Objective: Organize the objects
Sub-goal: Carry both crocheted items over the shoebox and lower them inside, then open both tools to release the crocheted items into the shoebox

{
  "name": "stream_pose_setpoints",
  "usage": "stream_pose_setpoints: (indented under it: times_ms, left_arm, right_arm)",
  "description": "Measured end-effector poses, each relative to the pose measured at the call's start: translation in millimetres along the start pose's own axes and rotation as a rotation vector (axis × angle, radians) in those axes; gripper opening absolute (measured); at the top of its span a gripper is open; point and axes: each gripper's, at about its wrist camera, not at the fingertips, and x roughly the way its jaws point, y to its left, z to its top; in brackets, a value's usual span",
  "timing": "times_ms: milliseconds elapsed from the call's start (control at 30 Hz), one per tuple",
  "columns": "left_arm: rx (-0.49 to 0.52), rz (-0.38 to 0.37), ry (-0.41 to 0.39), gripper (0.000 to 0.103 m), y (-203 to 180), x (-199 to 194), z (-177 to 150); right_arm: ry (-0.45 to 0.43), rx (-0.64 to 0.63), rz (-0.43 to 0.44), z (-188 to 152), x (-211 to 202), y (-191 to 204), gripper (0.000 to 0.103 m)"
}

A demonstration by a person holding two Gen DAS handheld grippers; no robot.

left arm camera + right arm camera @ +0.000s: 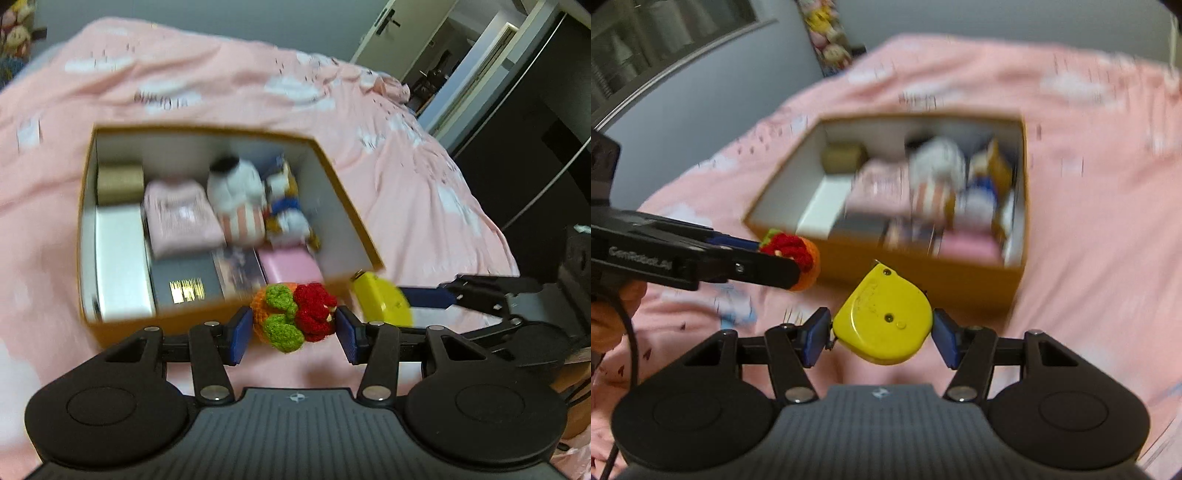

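Meanwhile the left gripper point(293, 330) pinches a crocheted toy point(293, 317) and the right gripper point(881, 332) pinches a yellow tape measure point(884, 319), both just near of the open cardboard box point(351, 206) of plush toys and small boxes on the pink bedspread point(424, 192).

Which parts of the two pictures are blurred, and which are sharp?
Left wrist view: the open orange cardboard box and its contents are smeared; the crocheted red, green and orange toy stays fairly sharp. Right wrist view: box blurred more; the yellow plastic tape measure is sharp.
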Motion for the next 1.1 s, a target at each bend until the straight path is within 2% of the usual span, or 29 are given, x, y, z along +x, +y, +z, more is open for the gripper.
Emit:
stream_pose_setpoints:
  times_ms: [167, 333, 600, 800, 1033, 1100]
  left_arm:
    - [-0.044, 0.010, 0.022, 0.056, 11.6, 33.6, 33.8]
    - [-0.089, 0.017, 0.093, 0.056, 31.9, 75.2, 48.9]
    - [-0.130, 0.046, 0.212, 0.056, 45.4, 122.8, 50.8]
    - [-0.144, 0.068, 0.239, 0.056, 47.7, 132.7, 49.7]
    - [-0.157, 0.083, 0.246, 0.058, 49.4, 134.9, 48.8]
    - [-0.160, 0.083, 0.250, 0.061, 50.0, 135.8, 48.5]
  right_arm:
    - [-0.031, -0.046, -0.054, 46.0, 14.1, -12.3, 0.061]
    - [0.091, -0.105, -0.085, 72.6, 62.0, -27.9, 0.061]
    - [0.288, -0.130, -0.114, 83.2, 123.9, -43.8, 0.061]
    - [0.354, -0.218, -0.146, 87.4, 139.5, -31.2, 0.062]
    - [0.378, -0.262, -0.174, 89.3, 146.6, -30.1, 0.062]
    - [0.375, -0.263, -0.169, 88.8, 147.5, -30.2, 0.062]
